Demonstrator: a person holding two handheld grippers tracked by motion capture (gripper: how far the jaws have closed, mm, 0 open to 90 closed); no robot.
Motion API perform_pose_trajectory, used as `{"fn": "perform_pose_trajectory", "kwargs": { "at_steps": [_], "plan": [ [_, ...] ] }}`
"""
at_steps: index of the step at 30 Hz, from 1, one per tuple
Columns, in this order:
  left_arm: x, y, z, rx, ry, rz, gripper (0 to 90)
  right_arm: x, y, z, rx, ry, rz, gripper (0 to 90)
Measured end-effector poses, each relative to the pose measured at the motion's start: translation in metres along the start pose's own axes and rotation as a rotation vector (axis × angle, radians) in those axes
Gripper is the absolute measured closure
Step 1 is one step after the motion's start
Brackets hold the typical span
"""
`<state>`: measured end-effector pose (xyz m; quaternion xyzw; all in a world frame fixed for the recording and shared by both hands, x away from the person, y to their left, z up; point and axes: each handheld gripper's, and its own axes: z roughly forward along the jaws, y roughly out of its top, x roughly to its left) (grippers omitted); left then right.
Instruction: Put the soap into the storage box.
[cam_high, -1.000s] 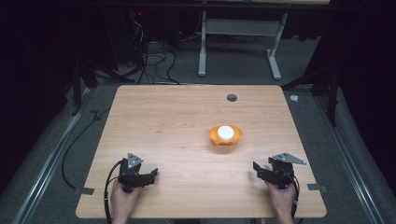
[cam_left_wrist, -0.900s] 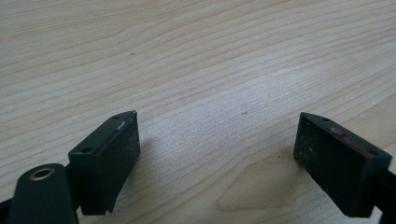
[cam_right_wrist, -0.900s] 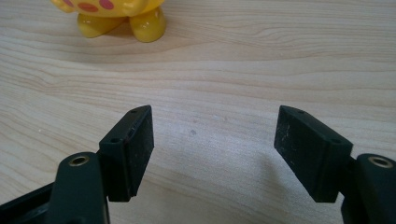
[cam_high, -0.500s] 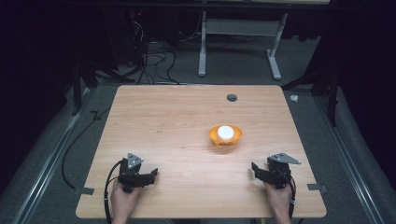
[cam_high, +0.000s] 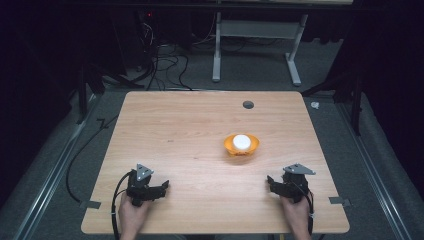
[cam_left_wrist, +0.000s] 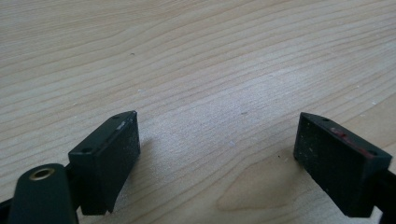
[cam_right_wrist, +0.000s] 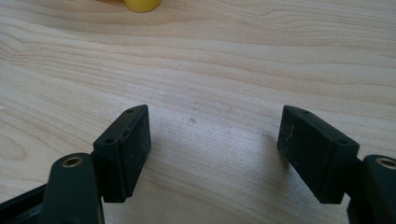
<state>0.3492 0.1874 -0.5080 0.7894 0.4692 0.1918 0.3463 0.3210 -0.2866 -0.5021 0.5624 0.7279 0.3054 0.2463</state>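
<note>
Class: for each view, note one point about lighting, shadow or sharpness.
High view: the table is lit, its surroundings nearly black. Left gripper view: soft shadows beside the open left claw. Right gripper view: the yellow bowl is cropped at the top edge, slightly soft.

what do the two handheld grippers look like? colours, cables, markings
Both are black. The left gripper and right gripper each carry a grey three-cornered plate on top and trail a black cable. The jaws are flat black blocks with screw holes; brass-coloured rivets show at their bases. The left gripper's one jaw has red smudges.
</note>
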Motion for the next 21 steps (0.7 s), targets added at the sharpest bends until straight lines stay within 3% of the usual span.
{"fn": "perform_pose_trajectory", "kwargs": {
  "at_steps": [21],
  "plan": [
    [0.0000, -0.0001, 0.0000, -0.002, 0.000, -0.003, 14.9, 0.0006, 0.0002, -0.0001, 0.007, -0.002, 0.004, 25.8]
  ]
}}
